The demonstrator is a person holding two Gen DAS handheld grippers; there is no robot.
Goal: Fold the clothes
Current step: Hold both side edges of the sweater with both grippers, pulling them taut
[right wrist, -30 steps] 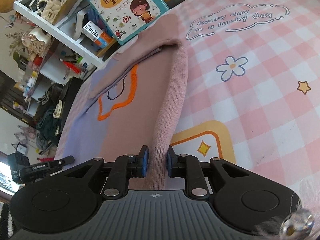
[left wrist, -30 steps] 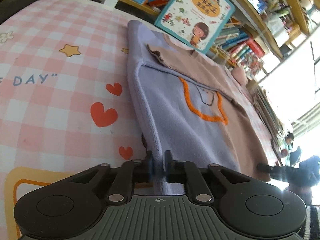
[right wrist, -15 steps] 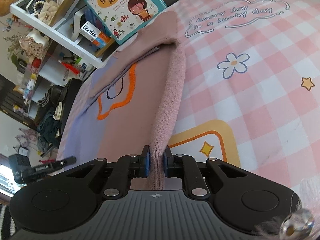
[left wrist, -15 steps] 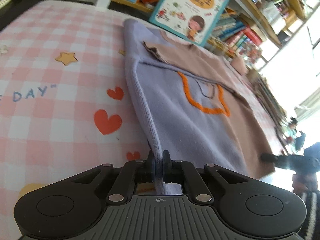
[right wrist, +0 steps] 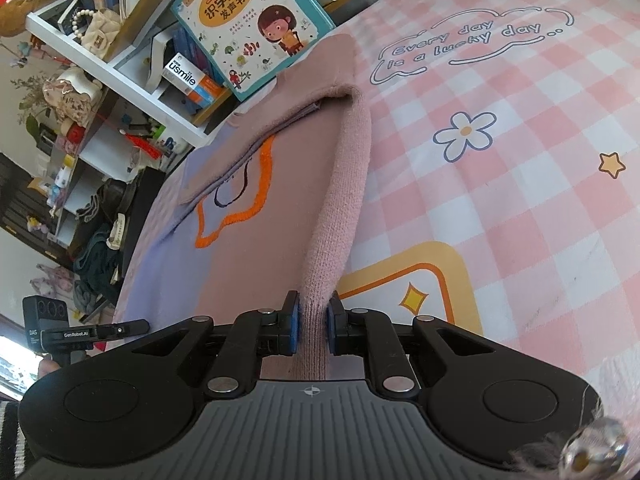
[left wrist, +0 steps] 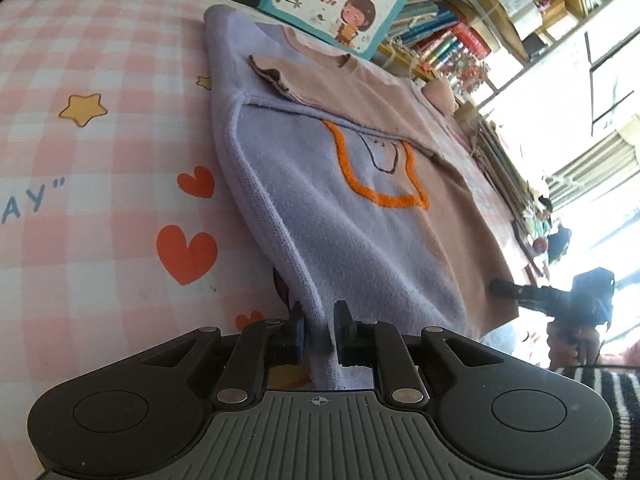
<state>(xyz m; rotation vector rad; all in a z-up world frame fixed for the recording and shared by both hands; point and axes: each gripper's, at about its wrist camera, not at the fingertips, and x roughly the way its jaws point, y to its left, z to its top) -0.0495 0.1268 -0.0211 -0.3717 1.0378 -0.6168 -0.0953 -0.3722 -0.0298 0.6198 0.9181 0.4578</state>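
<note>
A lilac and dusty-pink sweater (left wrist: 320, 208) with an orange outlined star lies on a pink checked bedsheet (left wrist: 100, 168), its sleeves folded across the chest. My left gripper (left wrist: 320, 332) is shut on the lilac bottom corner of the sweater, which is lifted slightly off the sheet. In the right wrist view the pink side of the sweater (right wrist: 280, 248) shows, and my right gripper (right wrist: 313, 330) is shut on its pink bottom corner, the hem edge rising in a taut ridge toward the fingers.
A children's picture book (right wrist: 256, 28) leans against a bookshelf (right wrist: 132, 60) at the far edge of the bed. A black camera on a stand (right wrist: 48, 330) stands beside the bed. The sheet (right wrist: 520, 184) extends to the right of the sweater.
Both grippers closed tighter on the sweater's bottom corners and raised them a little; the hem edges now run taut up to the fingers.
</note>
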